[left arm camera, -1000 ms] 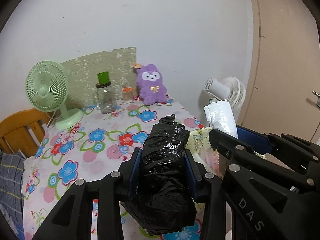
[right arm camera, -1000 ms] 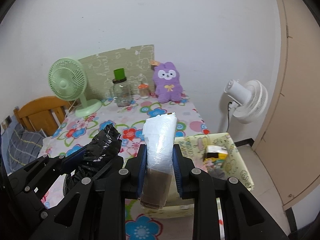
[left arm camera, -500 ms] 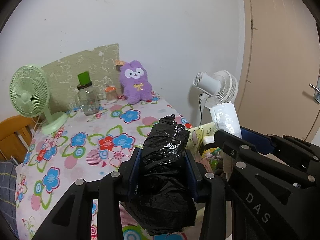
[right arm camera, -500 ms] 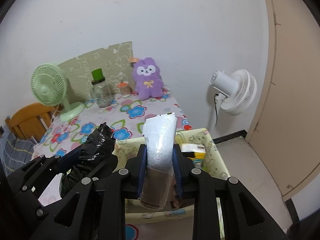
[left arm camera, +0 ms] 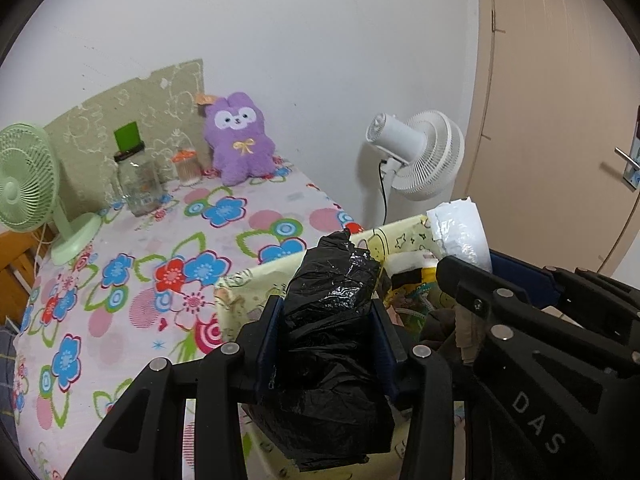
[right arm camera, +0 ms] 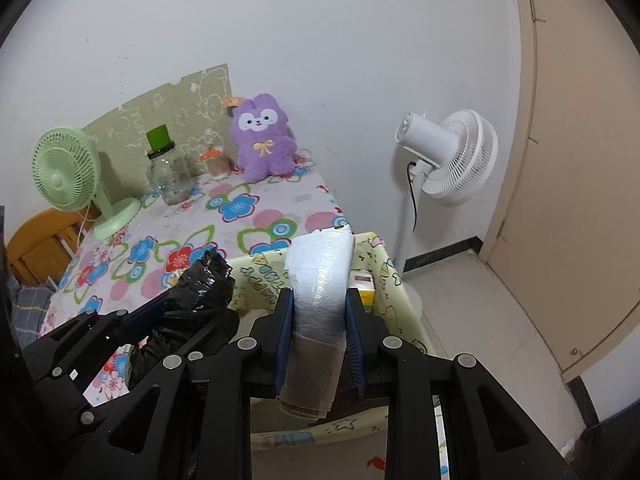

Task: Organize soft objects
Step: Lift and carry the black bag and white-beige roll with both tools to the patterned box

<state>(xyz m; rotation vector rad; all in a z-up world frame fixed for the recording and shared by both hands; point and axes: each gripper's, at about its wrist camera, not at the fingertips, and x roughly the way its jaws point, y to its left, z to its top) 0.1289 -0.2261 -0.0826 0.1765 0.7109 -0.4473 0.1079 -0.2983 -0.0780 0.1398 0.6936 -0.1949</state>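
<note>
A crumpled black plastic bag bundle (left arm camera: 332, 292) sits between the pads of my left gripper (left arm camera: 326, 320), whose jaws are opening slightly while the pads still touch it. My right gripper (right arm camera: 320, 312) is shut on a white roll of plastic bags (right arm camera: 320, 264) with a brown core end. Both bundles hang above a yellow cartoon-print fabric bin (left arm camera: 248, 284) that stands against the table's right side. In the right wrist view the bin (right arm camera: 384, 264) holds a yellow box and other items. The black bundle (right arm camera: 200, 292) shows to the left of the white roll.
The table (left arm camera: 120, 320) has a floral cloth. At its back stand a purple plush (left arm camera: 238, 140), a glass jar with a green lid (left arm camera: 138, 184), a small jar (left arm camera: 186, 164) and a green fan (left arm camera: 24, 188). A white floor fan (left arm camera: 420, 156) and a door (left arm camera: 560, 120) are to the right.
Both grippers have moved right and down, from over the table to above the yellow bin. Each keeps its bundle between its jaws.
</note>
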